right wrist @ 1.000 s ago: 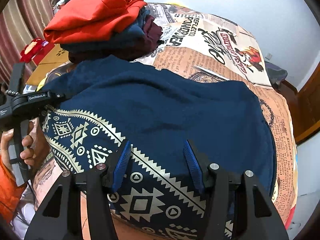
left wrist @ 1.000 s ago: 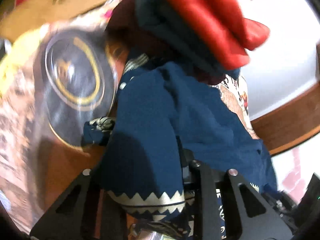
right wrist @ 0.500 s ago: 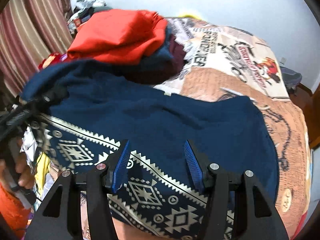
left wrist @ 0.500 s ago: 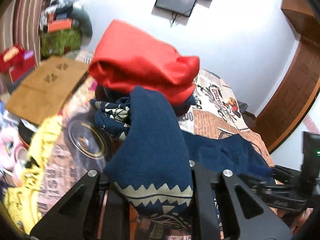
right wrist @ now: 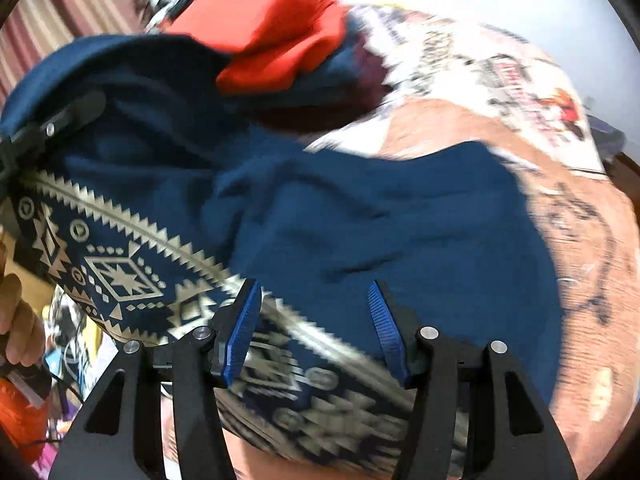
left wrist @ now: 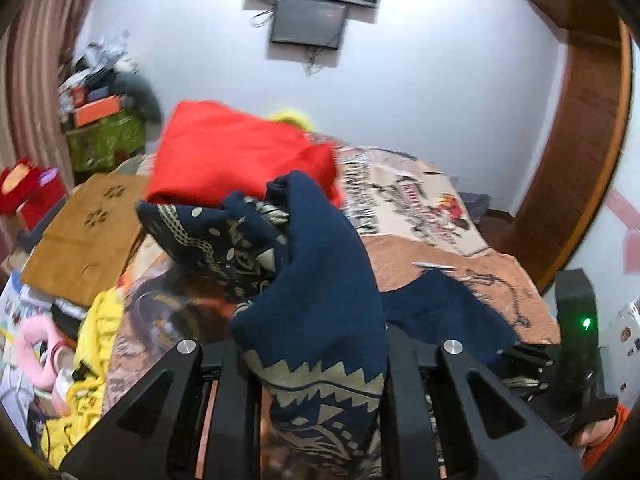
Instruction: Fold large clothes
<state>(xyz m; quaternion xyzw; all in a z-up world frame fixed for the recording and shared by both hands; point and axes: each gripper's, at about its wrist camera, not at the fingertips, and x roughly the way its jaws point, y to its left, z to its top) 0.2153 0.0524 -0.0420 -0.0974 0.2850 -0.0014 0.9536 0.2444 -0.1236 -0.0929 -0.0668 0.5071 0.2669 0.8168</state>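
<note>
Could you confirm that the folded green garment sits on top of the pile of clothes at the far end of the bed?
Not quite: the folded garment on top of the pile of clothes is red, not green, as the left wrist view shows. It does sit on top of the pile at the far end of the bed.
</note>
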